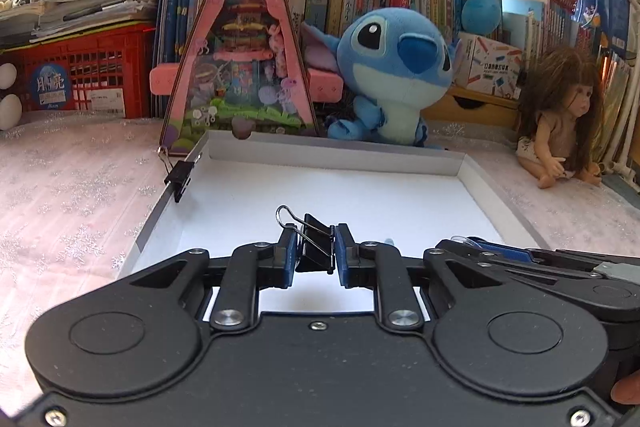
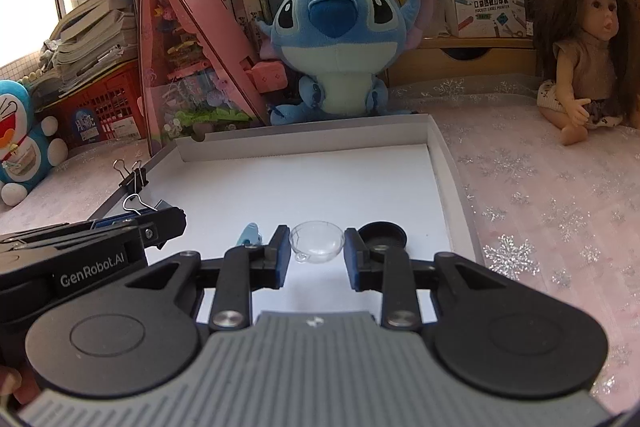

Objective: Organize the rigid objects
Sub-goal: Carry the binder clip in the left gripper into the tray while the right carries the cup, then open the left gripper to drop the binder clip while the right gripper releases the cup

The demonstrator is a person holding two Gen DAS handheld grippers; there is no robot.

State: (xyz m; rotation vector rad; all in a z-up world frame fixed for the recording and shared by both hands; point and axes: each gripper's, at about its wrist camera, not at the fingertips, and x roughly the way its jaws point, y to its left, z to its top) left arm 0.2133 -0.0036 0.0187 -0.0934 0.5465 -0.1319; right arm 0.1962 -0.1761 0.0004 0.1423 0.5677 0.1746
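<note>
Both grippers hang over the white tray (image 1: pixel 224 151), pitched downward. The left gripper (image 1: pixel 316 251) is clamped narrow on a black binder clip (image 1: pixel 316 243), wire handle up at about eleven o'clock, probably to carry it. A second clip (image 1: pixel 180 179) bites the tray's left rim at ten o'clock. The right gripper (image 2: pixel 316 251) pinches a clear dome lid (image 2: pixel 317 241) by its edges; a black cap (image 2: pixel 382 233) sits just beside it at three o'clock, a small blue piece (image 2: pixel 250 233) at nine. A blue plush toy (image 2: pixel 334 43) watches from twelve.

Both wrist cameras sit low behind their jaws, angled down and close over the shared white tray (image 1: pixel 476 163), plush (image 2: pixel 334 39) beyond.
</note>
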